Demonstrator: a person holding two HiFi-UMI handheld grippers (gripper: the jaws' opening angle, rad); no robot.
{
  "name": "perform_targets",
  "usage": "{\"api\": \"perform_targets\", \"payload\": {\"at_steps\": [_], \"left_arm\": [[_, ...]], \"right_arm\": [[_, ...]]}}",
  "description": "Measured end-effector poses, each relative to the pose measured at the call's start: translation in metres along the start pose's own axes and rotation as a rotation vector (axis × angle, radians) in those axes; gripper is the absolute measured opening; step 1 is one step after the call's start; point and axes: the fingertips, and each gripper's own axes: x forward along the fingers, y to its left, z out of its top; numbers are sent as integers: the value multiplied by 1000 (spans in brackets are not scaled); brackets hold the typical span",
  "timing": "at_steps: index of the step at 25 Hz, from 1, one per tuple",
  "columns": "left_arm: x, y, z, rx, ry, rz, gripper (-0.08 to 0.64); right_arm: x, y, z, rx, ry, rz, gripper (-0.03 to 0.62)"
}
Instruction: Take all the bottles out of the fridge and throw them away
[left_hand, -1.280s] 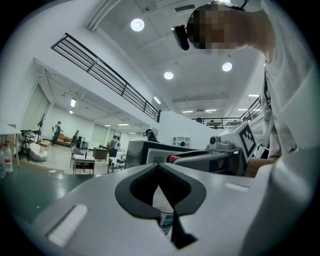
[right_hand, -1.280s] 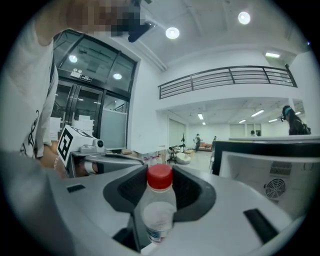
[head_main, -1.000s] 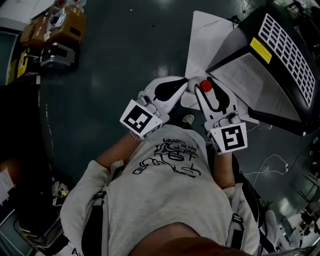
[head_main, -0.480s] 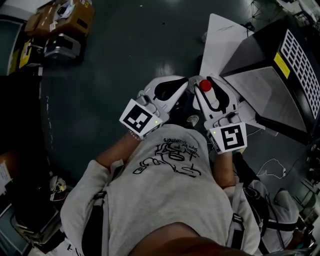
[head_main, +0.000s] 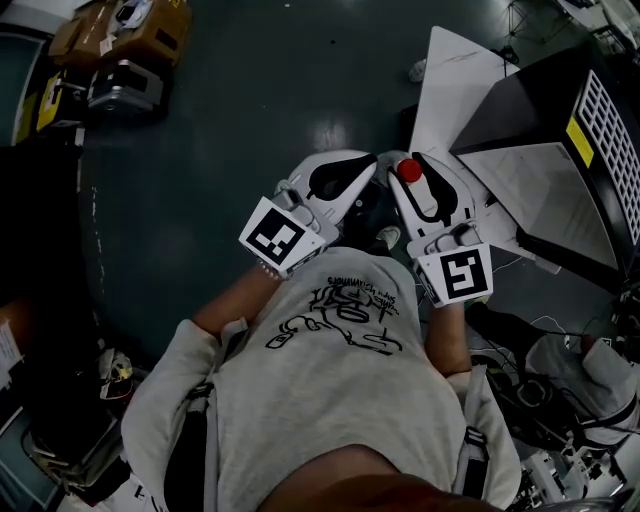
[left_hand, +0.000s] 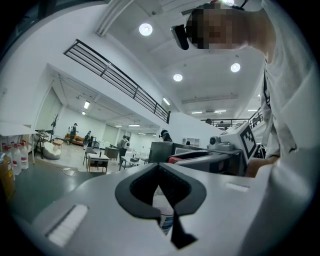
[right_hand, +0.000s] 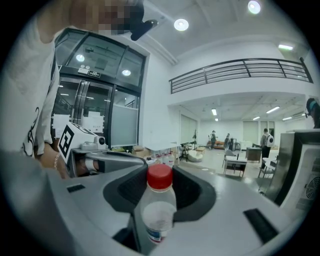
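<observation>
Room: a big bright hall with a dark floor (head_main: 250, 100); a black box (head_main: 560, 130) stood by the floor's right edge.
Right tongs (head_main: 412, 165): set wide and closed on a red-cap bottle (right_hand: 159, 210) that stood straight up.
Left tongs (head_main: 350, 172): looked closed on a clear bottle (left_hand: 167, 220); its cap did not show.
Done: two bottles looked taken out, held over the floor by the person's chest.
Left to do: no bin showed, so both were not yet thrown away.

The left bottle (left_hand: 166, 220) shows only as a labelled strip between the jaw bodies. The right bottle (right_hand: 159, 210) has its base cut off by the lower edge. The black appliance (head_main: 530, 110) is cut off at the right edge.
</observation>
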Motion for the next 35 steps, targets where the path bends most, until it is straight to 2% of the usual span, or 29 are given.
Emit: {"api": "perform_targets", "payload": {"at_steps": [12,23,35], "left_arm": [[-13,9,-7,5,11,17,6],[-1,6,-16,-4,22,57,6],[-1,8,-51,-37,70,97,6]], "right_arm": [[14,13,-6,-8,15,17,156],[10,-2,-19,4,23,30,158],[14,-2,-54,45,73,63,156]]}}
